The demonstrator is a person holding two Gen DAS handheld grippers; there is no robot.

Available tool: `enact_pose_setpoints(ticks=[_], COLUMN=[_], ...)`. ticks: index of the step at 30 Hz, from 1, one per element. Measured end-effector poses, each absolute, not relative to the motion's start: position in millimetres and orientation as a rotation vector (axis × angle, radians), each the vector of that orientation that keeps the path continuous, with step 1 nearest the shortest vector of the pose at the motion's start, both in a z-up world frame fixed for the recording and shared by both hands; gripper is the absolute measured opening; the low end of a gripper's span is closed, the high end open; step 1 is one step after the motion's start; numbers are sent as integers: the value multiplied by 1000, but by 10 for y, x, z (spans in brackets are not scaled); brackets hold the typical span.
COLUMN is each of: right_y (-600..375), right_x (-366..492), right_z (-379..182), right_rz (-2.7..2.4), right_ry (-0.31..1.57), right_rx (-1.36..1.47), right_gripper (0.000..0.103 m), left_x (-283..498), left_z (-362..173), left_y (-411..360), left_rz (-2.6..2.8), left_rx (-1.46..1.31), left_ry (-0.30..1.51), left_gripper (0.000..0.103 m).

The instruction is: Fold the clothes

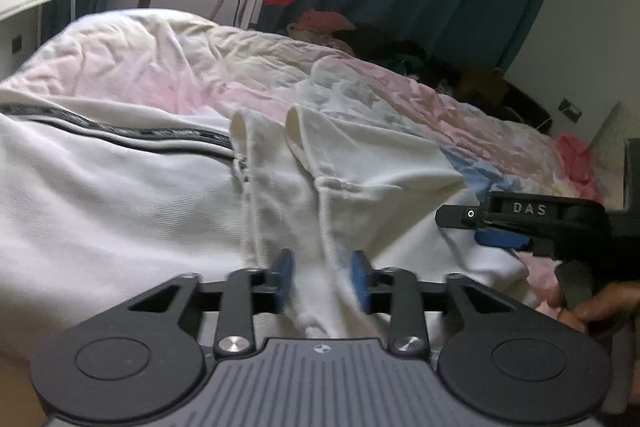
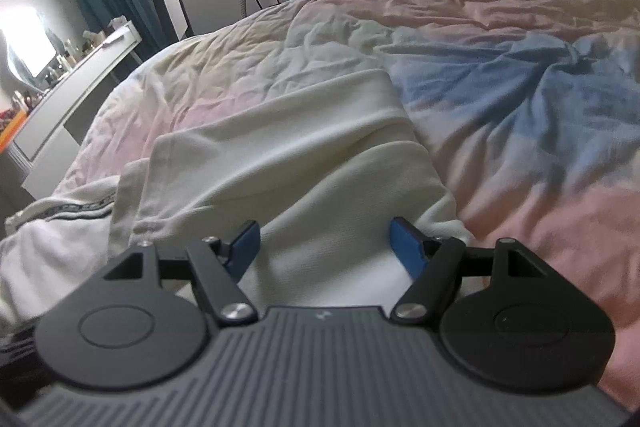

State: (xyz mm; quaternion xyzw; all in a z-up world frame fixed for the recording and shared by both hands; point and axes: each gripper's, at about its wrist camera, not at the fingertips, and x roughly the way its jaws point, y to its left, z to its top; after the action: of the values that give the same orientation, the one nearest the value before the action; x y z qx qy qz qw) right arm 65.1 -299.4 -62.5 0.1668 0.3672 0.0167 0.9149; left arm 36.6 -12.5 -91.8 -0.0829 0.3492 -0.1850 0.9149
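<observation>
In the left wrist view, your left hand-held gripper [image 1: 322, 281] sits at six o'clock with its blue pads parted and a raised ridge of the white garment [image 1: 160, 195] running up between them; the pads do not appear to press on the cloth, so take it as open over a fold, not gripping. The garment fills the frame from nine o'clock across to about three, spread on the bed [image 1: 160, 59], with a dark striped band [image 1: 120, 133] running in from nine o'clock toward the centre and two rolled edges standing up near twelve o'clock of the gripper. Your right hand-held gripper [image 1: 496, 227] comes in at three o'clock, low over the garment's right side, and your hand [image 1: 592, 311] shows beneath it at four o'clock. By the look of it, the folding is at an early stage: the cloth is loosely gathered and creased, with no neat stack in sight, so most of the work is left. In the right wrist view, your right gripper [image 2: 326, 247] at six o'clock stands wide open, with nothing held; a flatter panel of the same white garment [image 2: 288, 147] lies directly under and ahead of it, reaching up toward twelve o'clock, with its right-hand edge just beside the right pad. The striped band [image 2: 72, 211] lies off at nine o'clock, and the pink and blue bed cover [image 2: 520, 115] takes up everything from one to four o'clock.
</observation>
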Motion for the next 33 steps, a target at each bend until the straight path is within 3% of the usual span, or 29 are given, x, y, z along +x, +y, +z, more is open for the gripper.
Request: enact_pose_setpoints(ticks=[2, 7, 12, 21, 33], right_y=[-2964, -2950, -2949, -2876, -2685], right_x=[651, 633, 617, 584, 561], right_z=[-608, -583, -583, -590, -630], right_rz=[30, 32, 35, 32, -4], right_ry=[757, 757, 756, 755, 746], right_rx=[321, 306, 325, 295, 150], right_gripper=[74, 74, 74, 74, 74], left_x=[308, 183, 193, 302, 591], left_z=[-815, -595, -556, -634, -745], left_y=[6, 569, 1113, 1881, 2189], left_rz=[-321, -120, 215, 456, 510], left_rx=[-171, -227, -239, -521, -586], left_ry=[718, 759, 883, 919, 820], left_gripper=[60, 80, 81, 81, 84])
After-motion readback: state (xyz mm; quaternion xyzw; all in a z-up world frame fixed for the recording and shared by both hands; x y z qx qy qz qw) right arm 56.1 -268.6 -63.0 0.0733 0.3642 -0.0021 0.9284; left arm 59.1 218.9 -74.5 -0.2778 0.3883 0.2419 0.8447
